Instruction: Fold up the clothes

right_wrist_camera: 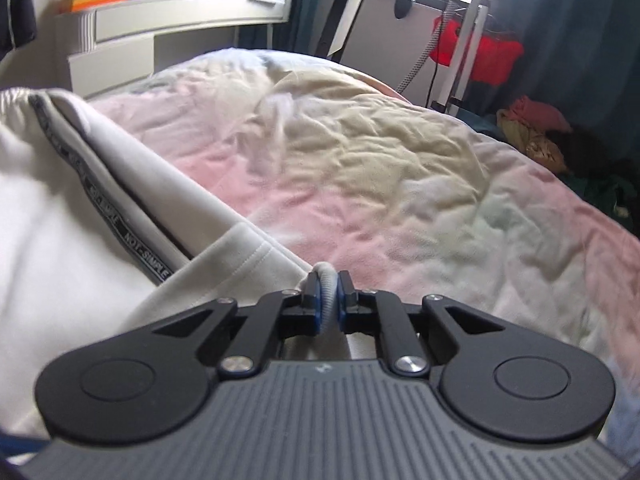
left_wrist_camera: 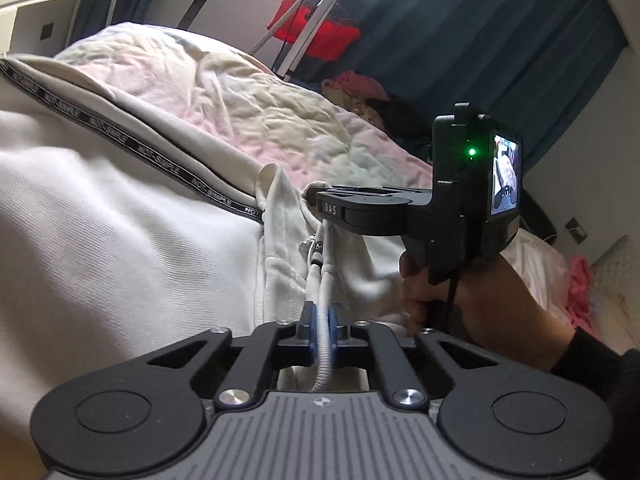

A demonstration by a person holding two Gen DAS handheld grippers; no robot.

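Spread over bed point(right_wrist_camera: 400, 168): white trousers point(left_wrist_camera: 100, 240) (taped side seam). Mid-fold, waist end lifted. Left gripper point(left_wrist_camera: 319, 330) clamped on waist hem; right gripper point(right_wrist_camera: 328, 300) clamped on same hem further along. Next: carry waist over toward legs, both grips kept level.

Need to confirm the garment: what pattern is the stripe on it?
Dark tape stripe with repeating white "NOT-SIMPLE" lettering on the white garment; clearest in left wrist view.

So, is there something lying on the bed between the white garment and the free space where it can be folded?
Nothing visible does. Both hand-held grippers, left and right, are shut on the white garment. The pastel bedspread beyond it shows only wrinkles; the clothes pile sits off its far edge.
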